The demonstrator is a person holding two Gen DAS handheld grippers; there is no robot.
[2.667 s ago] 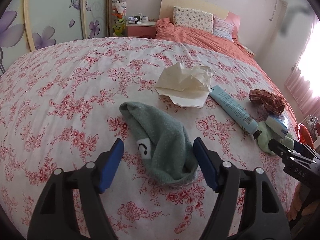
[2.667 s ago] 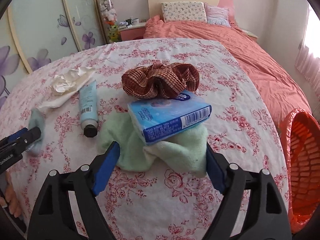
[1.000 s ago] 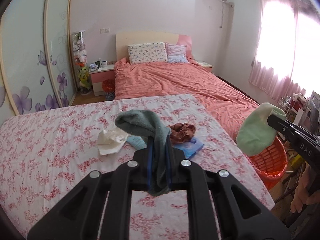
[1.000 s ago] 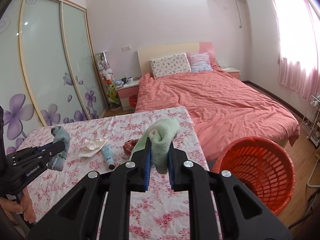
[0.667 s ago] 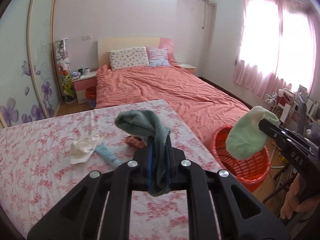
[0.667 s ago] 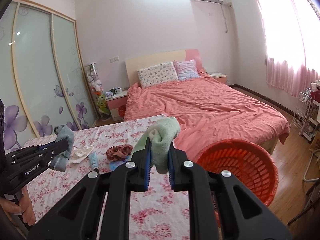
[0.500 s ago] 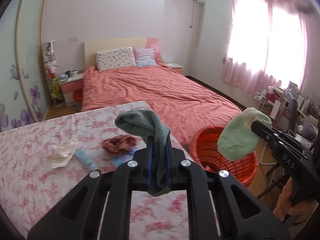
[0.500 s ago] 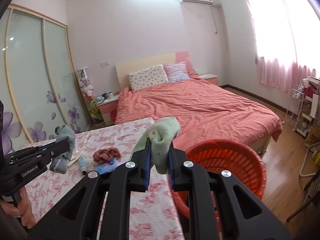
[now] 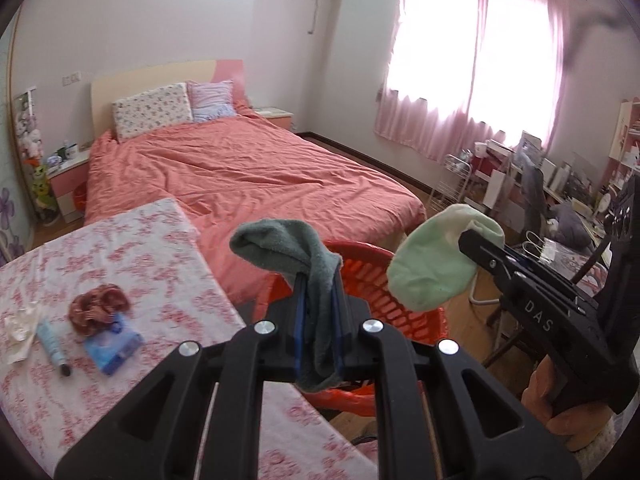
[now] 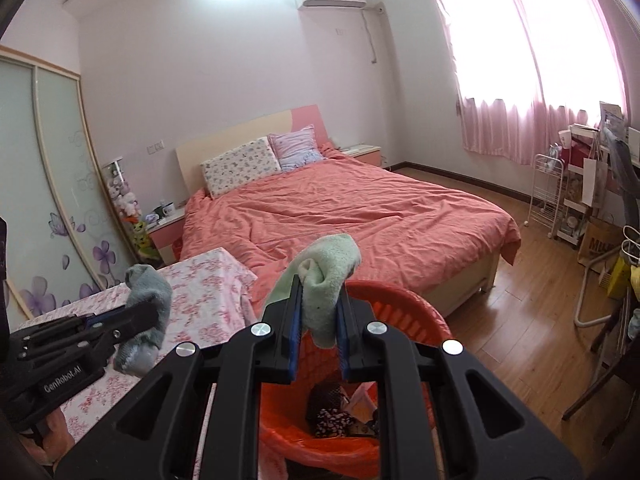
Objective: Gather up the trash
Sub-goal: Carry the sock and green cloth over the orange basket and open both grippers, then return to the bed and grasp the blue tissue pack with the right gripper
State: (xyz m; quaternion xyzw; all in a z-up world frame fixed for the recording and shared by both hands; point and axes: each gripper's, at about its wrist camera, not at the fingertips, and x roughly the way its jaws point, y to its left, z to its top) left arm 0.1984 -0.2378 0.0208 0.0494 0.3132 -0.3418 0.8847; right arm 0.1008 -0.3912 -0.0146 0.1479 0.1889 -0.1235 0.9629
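Note:
My left gripper (image 9: 318,332) is shut on a grey-green sock (image 9: 296,252) and holds it in the air in front of the orange basket (image 9: 412,322). My right gripper (image 10: 319,334) is shut on a light green sock (image 10: 326,270) and holds it above the orange basket (image 10: 400,300), which has dark cloth and paper inside. In the left wrist view the light green sock (image 9: 432,264) hangs over the basket. In the right wrist view the grey-green sock (image 10: 146,296) is at the left, over the floral cover.
On the floral cover (image 9: 132,248) lie a crumpled tissue (image 9: 18,320), a blue tube (image 9: 50,340), a brown scrunchie (image 9: 98,306) and a blue tissue pack (image 9: 114,350). An orange bed (image 10: 360,220) lies behind. A cluttered desk and chair (image 9: 536,200) stand at the right.
Both grippers closed on the socks, lifted them off the floral cover and swung right. The orange basket has come closer, now directly below the right gripper.

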